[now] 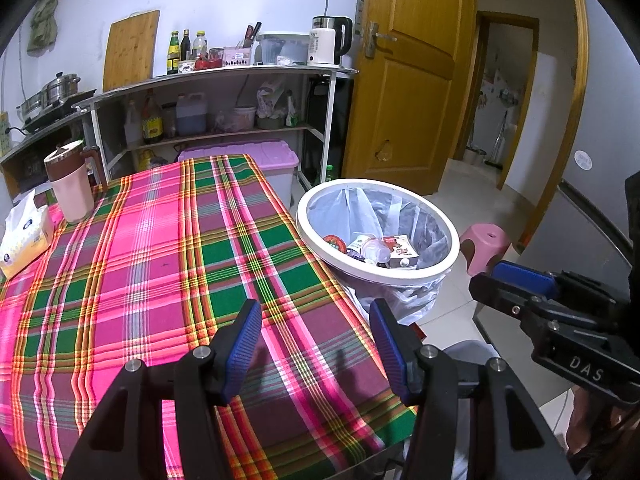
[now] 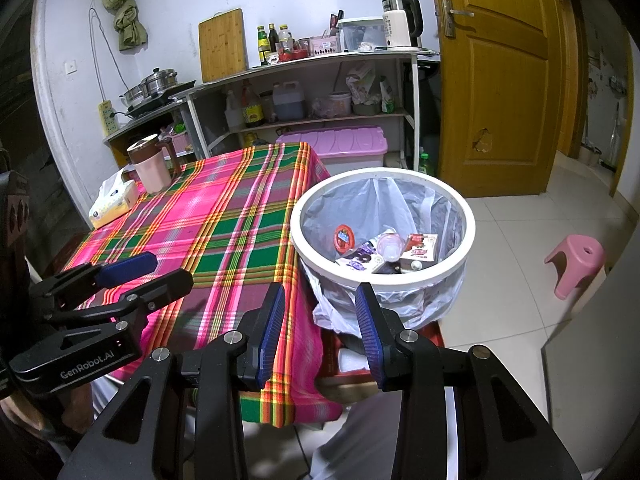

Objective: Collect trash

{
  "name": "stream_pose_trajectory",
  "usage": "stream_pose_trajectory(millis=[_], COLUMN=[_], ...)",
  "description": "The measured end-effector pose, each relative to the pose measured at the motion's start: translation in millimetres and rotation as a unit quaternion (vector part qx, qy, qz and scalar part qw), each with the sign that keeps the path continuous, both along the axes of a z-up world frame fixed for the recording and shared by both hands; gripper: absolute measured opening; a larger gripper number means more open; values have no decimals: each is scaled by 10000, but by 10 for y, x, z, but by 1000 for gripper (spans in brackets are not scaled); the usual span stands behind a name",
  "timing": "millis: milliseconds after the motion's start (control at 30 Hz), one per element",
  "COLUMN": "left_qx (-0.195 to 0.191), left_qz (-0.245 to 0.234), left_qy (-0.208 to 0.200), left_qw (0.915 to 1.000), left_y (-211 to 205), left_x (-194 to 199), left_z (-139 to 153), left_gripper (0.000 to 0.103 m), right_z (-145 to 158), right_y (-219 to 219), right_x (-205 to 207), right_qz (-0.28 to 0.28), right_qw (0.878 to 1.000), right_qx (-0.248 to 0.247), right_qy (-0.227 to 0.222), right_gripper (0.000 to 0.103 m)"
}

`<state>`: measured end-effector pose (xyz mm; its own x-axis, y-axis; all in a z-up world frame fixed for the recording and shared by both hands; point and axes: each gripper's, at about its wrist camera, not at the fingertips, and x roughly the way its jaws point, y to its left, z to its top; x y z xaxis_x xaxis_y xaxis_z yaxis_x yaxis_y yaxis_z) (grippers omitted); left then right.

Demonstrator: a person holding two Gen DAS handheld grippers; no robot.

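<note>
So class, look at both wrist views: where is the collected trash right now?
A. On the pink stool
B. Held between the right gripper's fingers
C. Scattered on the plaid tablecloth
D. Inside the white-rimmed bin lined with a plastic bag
D: the wrappers and small bottle lie inside the bin beside the table; both grippers are empty.

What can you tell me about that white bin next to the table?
The bin is round with a thick white rim, lined with a thin, see-through plastic bag whose loose edge spills over the outside below the rim. It stands upright right beside the edge of the table with the checked cloth. Inside lie several bits of rubbish: a round red lid, small printed cartons and a clear plastic bottle. Neither gripper touches it.
</note>
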<state>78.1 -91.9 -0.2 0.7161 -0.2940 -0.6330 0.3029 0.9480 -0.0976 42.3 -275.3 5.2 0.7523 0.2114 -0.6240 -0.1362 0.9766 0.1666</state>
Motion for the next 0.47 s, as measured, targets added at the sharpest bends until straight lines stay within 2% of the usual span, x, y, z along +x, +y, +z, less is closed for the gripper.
stream_pose_trajectory(millis=[467], left_qx=[10], left_qz=[41], left_qy=[-18], left_qw=[10000], left_y=[37], left_x=[-24], left_z=[-38], left_gripper=[56], right_z=[8], right_y=[5], right_x=[6], right_qz=[0], right_qw=[10000], right_qx=[-6], right_qy=[2], right_gripper=[38])
